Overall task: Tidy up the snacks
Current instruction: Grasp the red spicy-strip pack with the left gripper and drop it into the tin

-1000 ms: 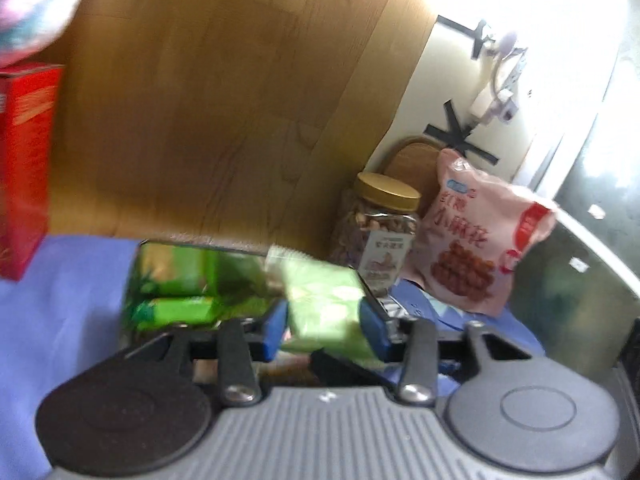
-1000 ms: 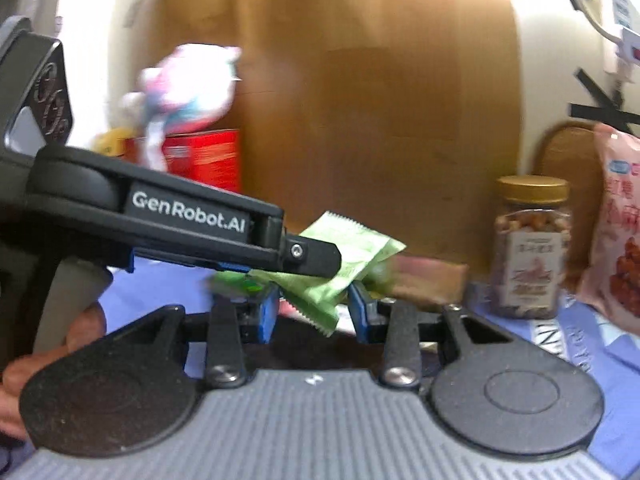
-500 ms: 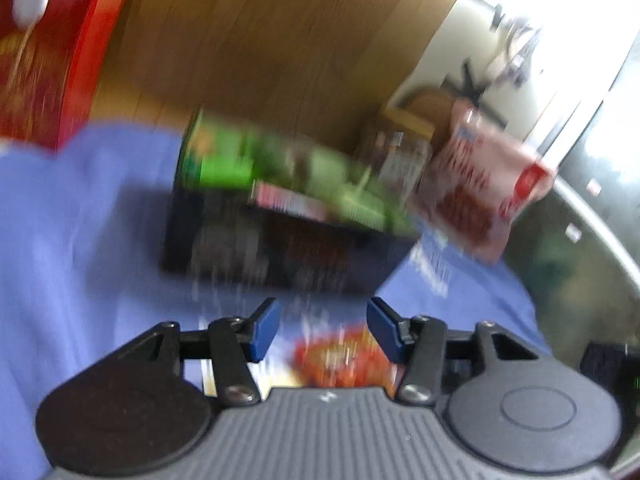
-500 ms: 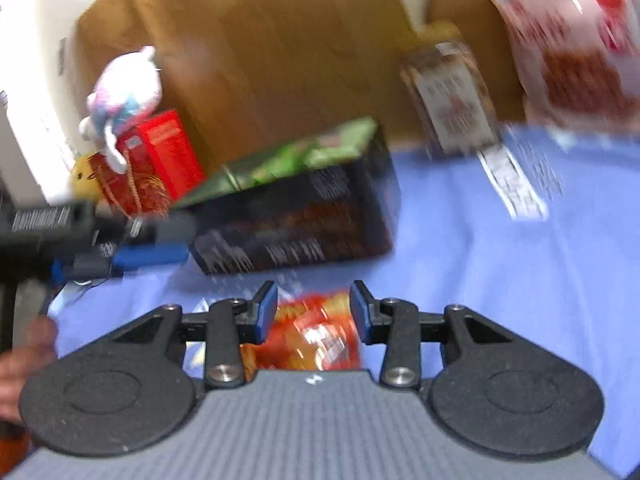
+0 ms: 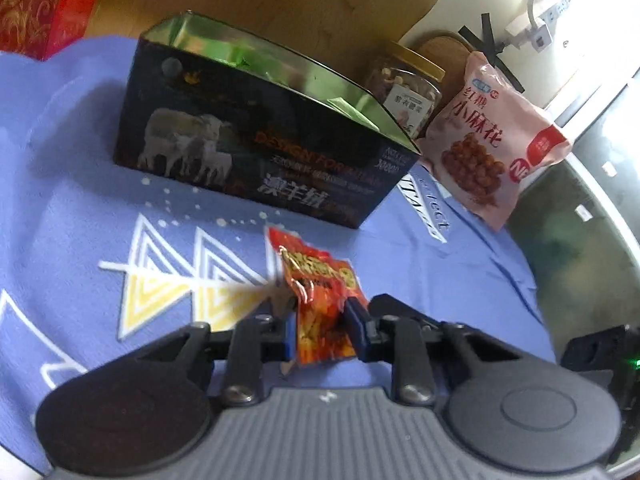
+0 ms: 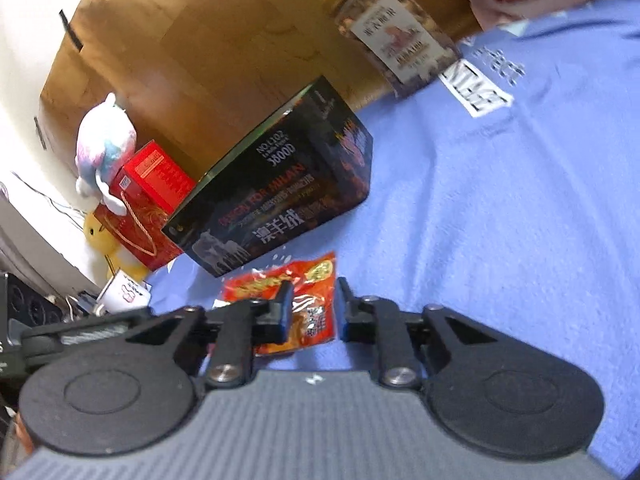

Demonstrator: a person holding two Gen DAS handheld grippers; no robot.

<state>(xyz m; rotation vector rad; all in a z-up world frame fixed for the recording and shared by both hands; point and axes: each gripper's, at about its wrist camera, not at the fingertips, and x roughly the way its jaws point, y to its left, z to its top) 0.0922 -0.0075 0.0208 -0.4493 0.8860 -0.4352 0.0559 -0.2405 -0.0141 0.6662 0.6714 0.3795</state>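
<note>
On the far left of the left wrist view a red box [image 5: 44, 4] stood at the back edge of the blue cloth [image 5: 68, 168]. Next to it, more to the middle, sat a dark box [image 5: 256, 152] with sheep on its side. Its top was open, and green packs [image 5: 348, 110] showed inside. Behind its right end stood a jar [image 5: 408, 80] with a gold lid. Right of the jar a pink bag [image 5: 488, 140] leaned up.

In front of the dark box a red pack [image 5: 316, 280] lay on the cloth. The left gripper [image 5: 322, 330] was low over the near end of this pack. Its two fingers [image 5: 356, 326] sat on either side of the pack with the pack between them. They looked pressed against it, but I could not tell if they really squeezed it.

In the right wrist view a soft toy [image 6: 104, 140] sat on the red box [image 6: 156, 184] at the left. The dark box [image 6: 280, 196] was in the middle, and the jar [image 6: 392, 36] stood behind it to the right. The red pack [image 6: 296, 292] lay just in front of the box. The right gripper [image 6: 314, 308] was over it too, fingers [image 6: 284, 308] spread apart, with a gap on the right side of the pack.
</note>
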